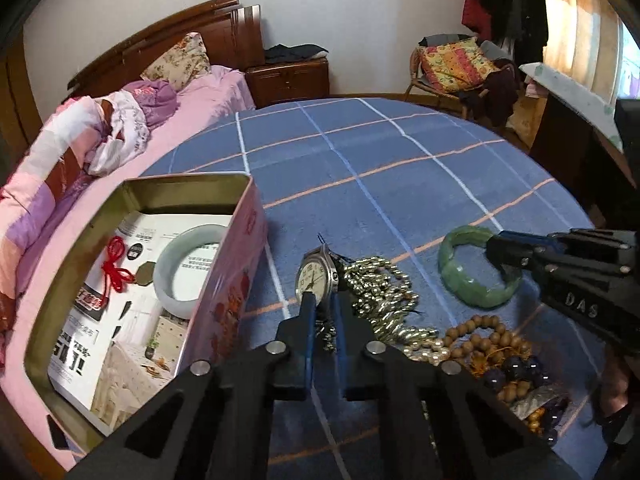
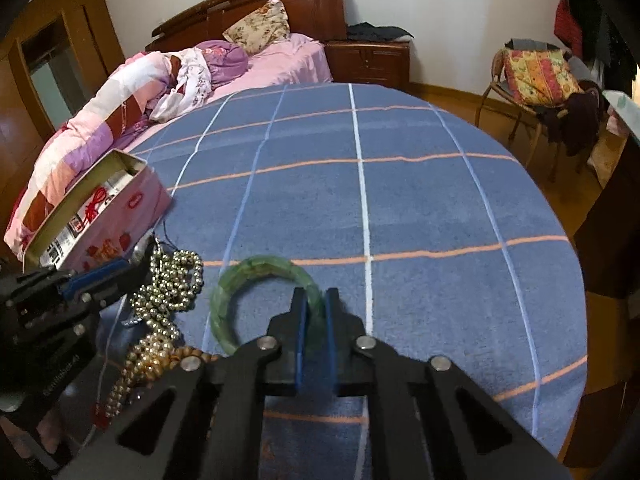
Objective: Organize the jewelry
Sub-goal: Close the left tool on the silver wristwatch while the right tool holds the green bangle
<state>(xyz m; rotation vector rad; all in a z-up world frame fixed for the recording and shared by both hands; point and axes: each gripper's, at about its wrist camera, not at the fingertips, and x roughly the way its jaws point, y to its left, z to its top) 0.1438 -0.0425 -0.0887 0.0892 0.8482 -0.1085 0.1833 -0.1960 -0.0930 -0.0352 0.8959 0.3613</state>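
Two claws are clenched at once: our left claw grips the wristwatch beside the open pink tin, and our right claw pinches the green jade bangle on the blue checked cloth. We risk dragging the tangled gold bead chain up with the watch, or the smooth bangle slipping free.
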